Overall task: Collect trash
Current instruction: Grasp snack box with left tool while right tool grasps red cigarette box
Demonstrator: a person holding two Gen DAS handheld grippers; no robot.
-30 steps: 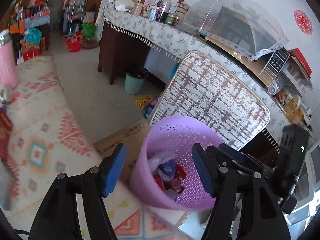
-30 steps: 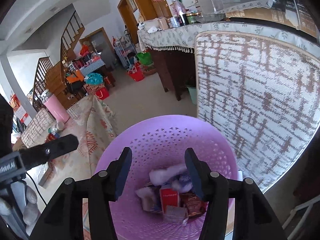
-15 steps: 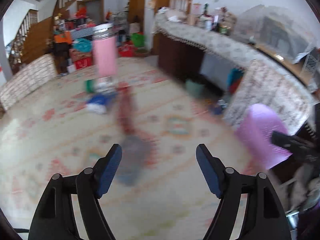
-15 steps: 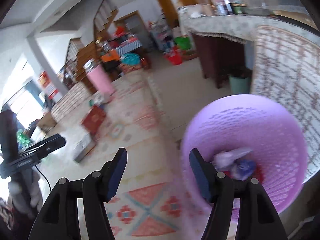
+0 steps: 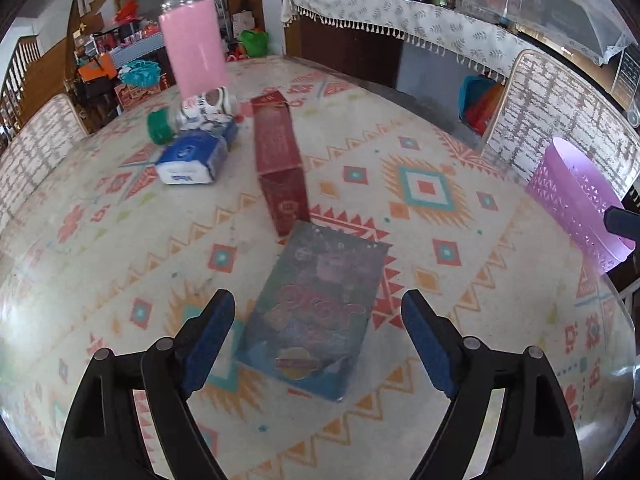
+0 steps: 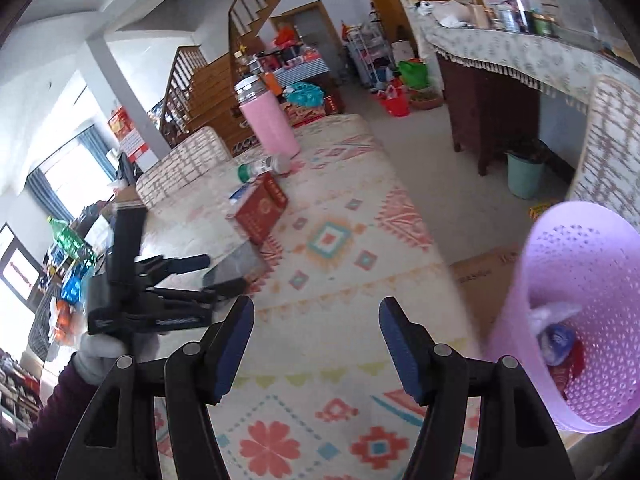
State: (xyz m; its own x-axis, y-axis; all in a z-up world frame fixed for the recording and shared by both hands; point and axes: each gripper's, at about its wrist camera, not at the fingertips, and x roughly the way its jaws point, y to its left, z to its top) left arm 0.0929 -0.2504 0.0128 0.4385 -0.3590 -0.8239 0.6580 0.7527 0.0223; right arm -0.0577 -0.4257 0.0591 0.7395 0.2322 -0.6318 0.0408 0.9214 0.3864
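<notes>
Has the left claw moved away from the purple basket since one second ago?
Yes. The left claw swung left, off the purple basket, over the flat box.

Perforated plastic basket (image 6: 584, 320), glossy carton (image 5: 312, 312), patterned tablecloth (image 5: 420, 184)

Flat teal box (image 5: 312, 312) on tablecloth; lilac basket (image 6: 580, 320) part-filled
</notes>
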